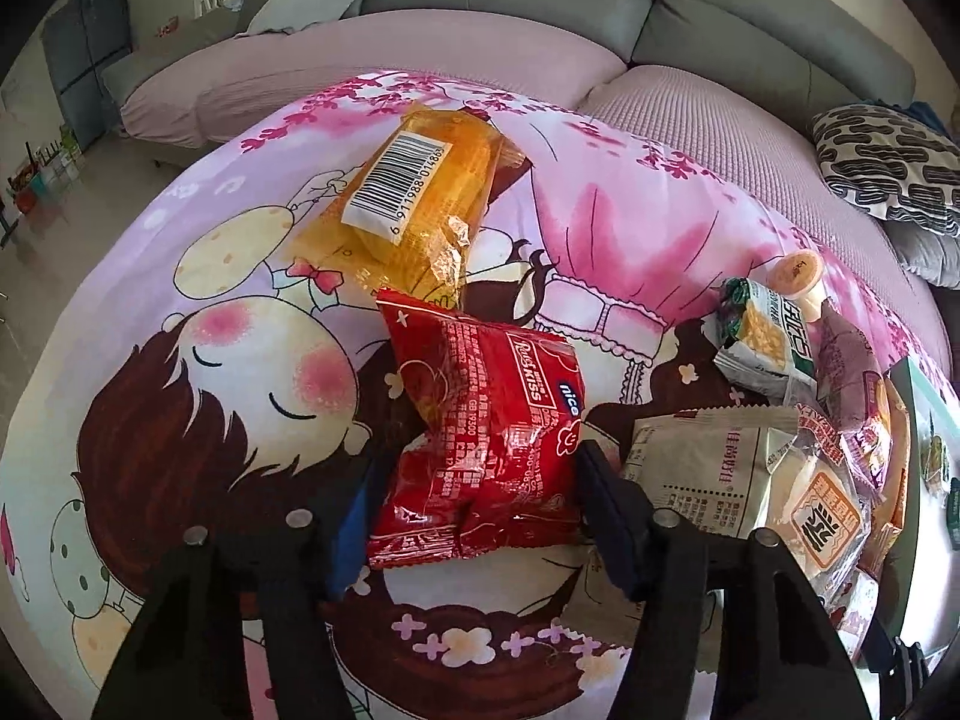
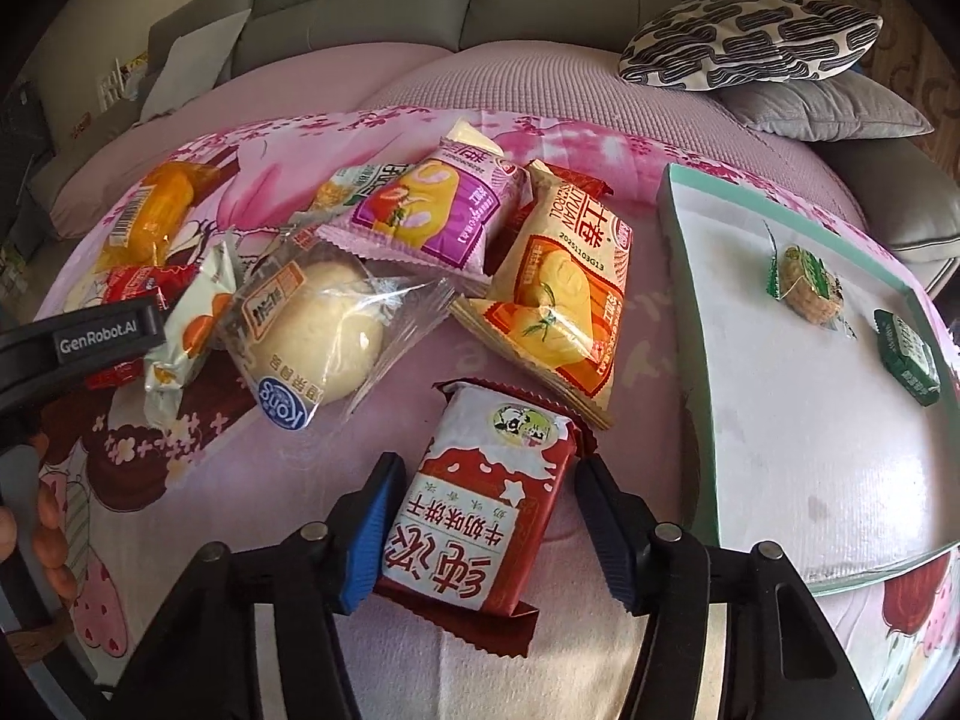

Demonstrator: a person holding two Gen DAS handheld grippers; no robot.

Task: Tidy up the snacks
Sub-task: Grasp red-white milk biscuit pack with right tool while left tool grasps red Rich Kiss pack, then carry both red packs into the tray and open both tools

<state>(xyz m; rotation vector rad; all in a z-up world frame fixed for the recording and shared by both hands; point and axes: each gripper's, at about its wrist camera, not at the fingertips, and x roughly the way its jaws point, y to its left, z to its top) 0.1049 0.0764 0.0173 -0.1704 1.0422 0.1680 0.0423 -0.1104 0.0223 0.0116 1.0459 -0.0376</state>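
**Operator:** Red crinkly foil fills my left wrist view: the red snack bag (image 1: 480,438) sits between the fingers of the left gripper (image 1: 474,516). The jaws are part closed and look to be pressing its two sides, since the foil bunches at the waist, so I read it as pinched, though still lying on the pink cartoon sheet (image 1: 210,360).

**Observer:** What else is close by on that side?

**Operator:** An orange cake pack (image 1: 414,198) just beyond the bag's far end, and a heap of packets, a grey-white packet (image 1: 702,474) nearest, just to the right.

**Observer:** And the right wrist view?

**Operator:** The right gripper (image 2: 486,528) straddles a red-and-white biscuit pack (image 2: 486,498). The blue pad (image 2: 372,534) touches its left edge; the dark pad on the other side looks against the wrapper, but I can't be certain. The pack is flat on the sheet. The tray (image 2: 690,312) lies just to the right, holding two small green sweets (image 2: 807,285).

**Observer:** So which step?

**Operator:** Grasping, both hands at once, I'd judge. Next calls for firm grips, lifts clear of the heap, then carrying across to the tray without dragging neighbours along.
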